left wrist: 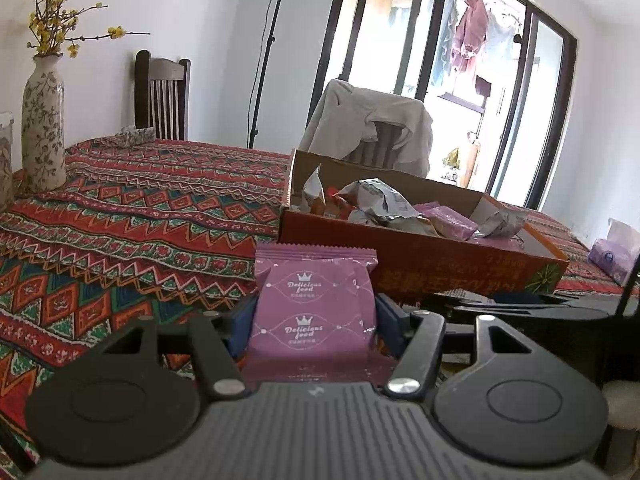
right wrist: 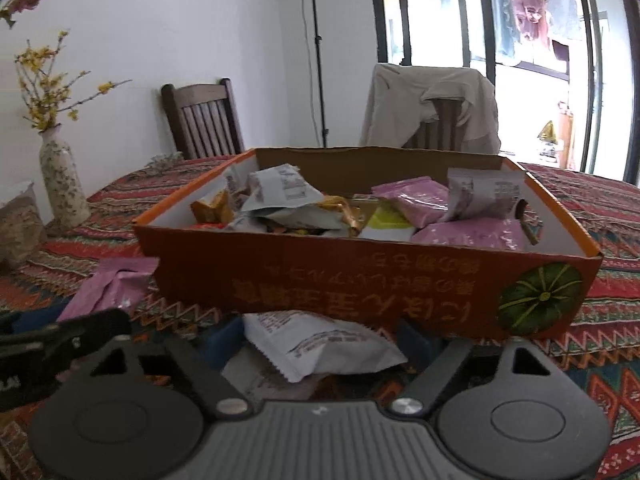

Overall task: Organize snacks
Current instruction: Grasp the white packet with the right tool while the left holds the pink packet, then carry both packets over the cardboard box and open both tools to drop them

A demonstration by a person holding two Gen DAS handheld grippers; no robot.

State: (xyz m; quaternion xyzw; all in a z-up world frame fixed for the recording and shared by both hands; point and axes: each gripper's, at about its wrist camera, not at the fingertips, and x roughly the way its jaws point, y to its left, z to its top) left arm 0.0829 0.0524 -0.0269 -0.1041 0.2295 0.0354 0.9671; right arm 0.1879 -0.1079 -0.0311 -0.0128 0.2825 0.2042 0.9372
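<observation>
Left wrist view
Surface: a table under a red, green and orange patterned cloth (left wrist: pixel 132 216), a floral vase (left wrist: pixel 43 128) of yellow sprigs standing at its far left.
Room: white walls, a dark wooden chair (left wrist: pixel 162 96) behind the table, a second chair draped with a beige jacket (left wrist: pixel 368 124), and tall dark-framed glass doors (left wrist: pixel 460 64) with laundry hanging outside.
Left gripper (left wrist: pixel 314 320): clenched on a purple snack packet (left wrist: pixel 314 308), the blue pads pressing its two side edges.
Packet's lie: its long axis ran away from the camera, crimped end pointing toward the orange cardboard box (left wrist: pixel 420 256), printed face up.
Box: just ahead and to the right, loaded with silver and purple packets.

Right wrist view
Surface: the same cloth (right wrist: pixel 600 208), the box (right wrist: pixel 360 276) straight ahead with its pumpkin-printed wall facing the camera.
Right gripper (right wrist: pixel 320 344): grasping a white snack packet (right wrist: pixel 320 344) between its blue pads.
Packet's lie: held low in front of the box wall, long axis crosswise and slightly tilted, crimped edge toward the lower left.
Elsewhere: the purple packet (right wrist: pixel 108 288) showed at the left beside the box, with the left gripper's (right wrist: pixel 52 340) dark body below it.
</observation>
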